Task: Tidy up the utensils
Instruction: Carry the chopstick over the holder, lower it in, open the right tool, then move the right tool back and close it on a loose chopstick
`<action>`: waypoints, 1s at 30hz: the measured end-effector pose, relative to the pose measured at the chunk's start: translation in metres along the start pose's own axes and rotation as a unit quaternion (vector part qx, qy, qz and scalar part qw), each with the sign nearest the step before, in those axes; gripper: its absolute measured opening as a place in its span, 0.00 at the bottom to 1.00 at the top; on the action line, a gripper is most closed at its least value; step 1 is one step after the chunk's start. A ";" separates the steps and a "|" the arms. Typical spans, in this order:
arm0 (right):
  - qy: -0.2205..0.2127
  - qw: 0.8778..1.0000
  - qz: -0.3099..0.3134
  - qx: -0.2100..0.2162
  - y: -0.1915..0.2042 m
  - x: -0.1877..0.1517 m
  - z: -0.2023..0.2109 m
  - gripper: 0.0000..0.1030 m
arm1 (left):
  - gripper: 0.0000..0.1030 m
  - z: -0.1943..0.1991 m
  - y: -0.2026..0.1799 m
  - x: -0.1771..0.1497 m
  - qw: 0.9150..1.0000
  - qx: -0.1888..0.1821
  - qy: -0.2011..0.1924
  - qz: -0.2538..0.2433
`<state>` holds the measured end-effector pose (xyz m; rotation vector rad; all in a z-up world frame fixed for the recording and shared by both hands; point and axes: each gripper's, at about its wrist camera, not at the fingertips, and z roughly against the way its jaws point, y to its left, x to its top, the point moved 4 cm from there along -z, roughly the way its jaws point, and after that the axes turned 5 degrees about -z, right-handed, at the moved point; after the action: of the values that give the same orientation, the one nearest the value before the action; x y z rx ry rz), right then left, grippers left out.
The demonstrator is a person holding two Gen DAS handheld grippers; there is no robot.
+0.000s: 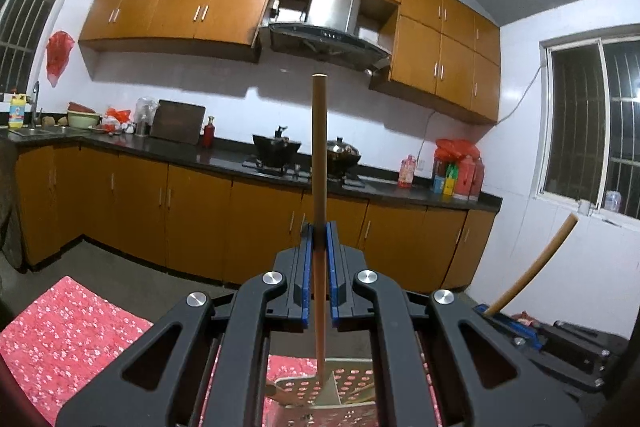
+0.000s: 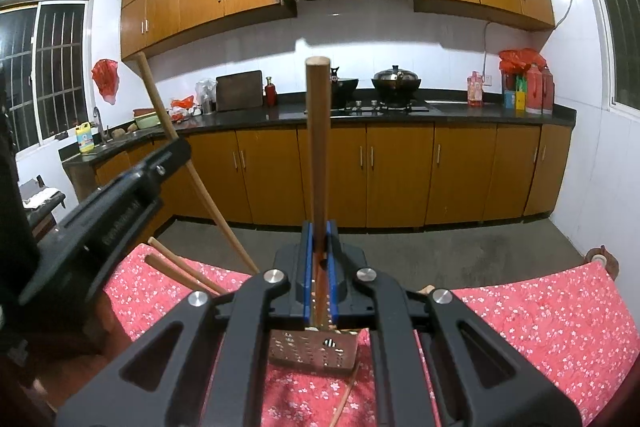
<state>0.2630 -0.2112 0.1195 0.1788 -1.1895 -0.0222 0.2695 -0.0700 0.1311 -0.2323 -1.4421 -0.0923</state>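
Note:
My left gripper [image 1: 319,233] is shut on a wooden utensil handle [image 1: 319,147] that stands upright; its lower end reaches down to a perforated metal utensil holder [image 1: 344,383]. My right gripper [image 2: 319,233] is shut on a second wooden handle [image 2: 318,139], also upright, above the same perforated metal holder [image 2: 312,351]. In the right wrist view the left gripper [image 2: 120,195] shows at left with its handle [image 2: 160,107] slanting up. In the left wrist view the right gripper's body [image 1: 528,327] shows at right with its handle [image 1: 536,267].
A red flowered cloth [image 2: 540,315] covers the table under the holder. Two more wooden sticks [image 2: 180,267] lie on the cloth at left. Beyond are kitchen cabinets [image 2: 400,171], a dark counter with a stove and pots [image 2: 396,79], and a sink [image 2: 100,143] at left.

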 end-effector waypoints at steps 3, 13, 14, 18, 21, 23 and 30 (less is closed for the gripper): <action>0.000 1.000 -0.004 -0.001 -0.003 -0.001 -0.001 0.08 | 0.07 -0.006 0.000 -0.007 1.000 0.000 0.016 -0.004; -0.003 1.000 -0.022 0.005 -0.005 0.001 0.007 0.12 | 0.39 0.005 0.004 0.000 1.000 -0.001 0.014 -0.005; -0.006 1.000 -0.022 0.006 -0.004 0.002 0.011 0.12 | 0.39 0.008 0.004 0.001 1.000 -0.002 0.015 -0.006; -0.034 0.999 -0.018 0.009 -0.004 0.008 0.037 0.12 | 0.39 0.022 0.010 0.008 1.000 -0.004 0.009 -0.002; -0.060 0.998 -0.015 0.006 -0.008 0.005 0.065 0.17 | 0.39 0.043 0.019 0.012 1.000 -0.007 0.008 0.006; -0.067 0.998 -0.020 0.000 -0.015 -0.003 0.078 0.19 | 0.39 0.057 0.025 0.008 1.000 -0.009 0.011 0.009; 0.058 0.996 -0.053 -0.039 -0.050 -0.107 0.053 0.22 | 0.39 0.083 0.054 -0.069 0.993 0.028 0.116 -0.016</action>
<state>0.1780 -0.2553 0.0328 0.1725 -1.0604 -0.1500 0.1907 -0.0048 0.0661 -0.1480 -1.2144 -0.1013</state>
